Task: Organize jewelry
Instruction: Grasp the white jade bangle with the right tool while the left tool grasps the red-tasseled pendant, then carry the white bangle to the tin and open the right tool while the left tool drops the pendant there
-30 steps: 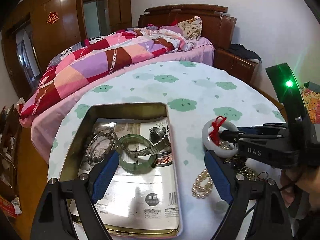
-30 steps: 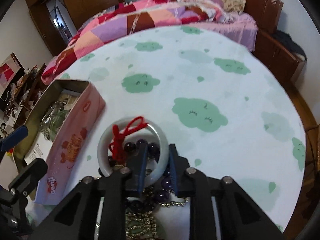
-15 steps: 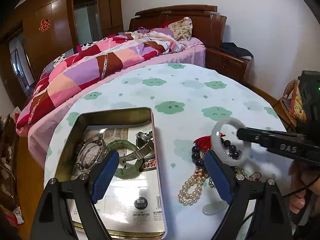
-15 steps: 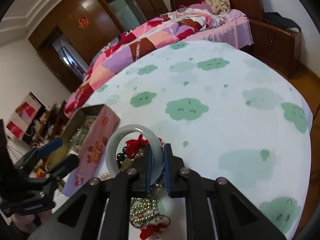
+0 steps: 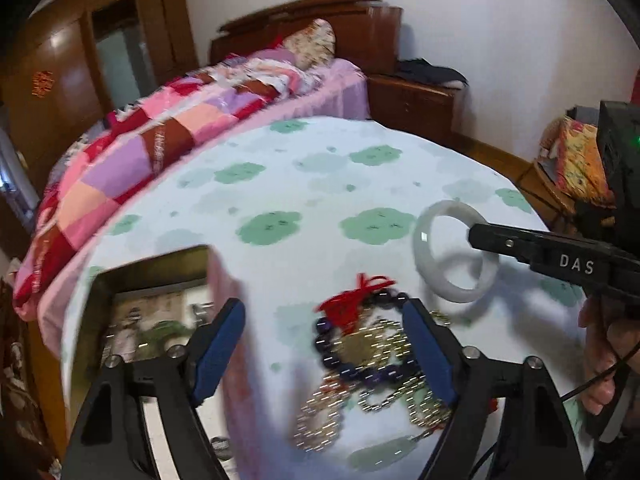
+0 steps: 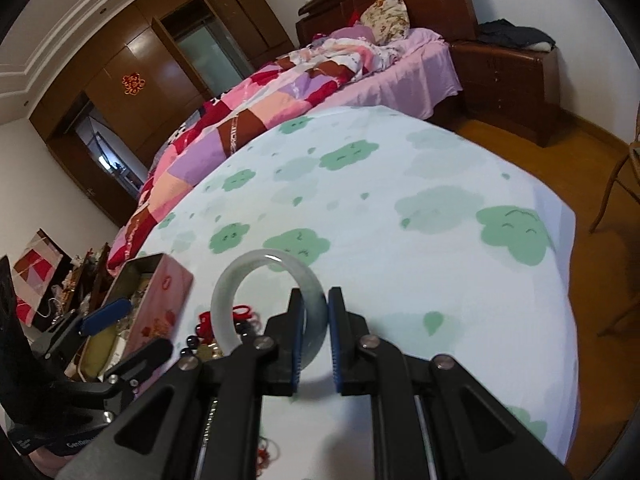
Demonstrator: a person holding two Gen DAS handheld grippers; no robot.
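The round bench (image 6: 400, 208) wears a pale cloth printed with green clouds; behind it a bed (image 6: 280, 80) with a patchwork quilt stands against dark wooden wardrobes (image 6: 160, 60). The right gripper (image 6: 316, 320) has its jaws clamped on a white bangle (image 5: 436, 276), lifted clear of the cloth. The left gripper (image 5: 324, 344), jaws wide but closing, hangs over the heaped beads (image 5: 360, 364) beside the tin box (image 5: 104, 288).

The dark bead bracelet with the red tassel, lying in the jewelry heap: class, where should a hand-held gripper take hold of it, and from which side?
Grip the dark bead bracelet at its bare left arc, coming down from above. There the beads lie clear on the tablecloth, while its right side is tangled with gold chains and the red tassel covers the top.
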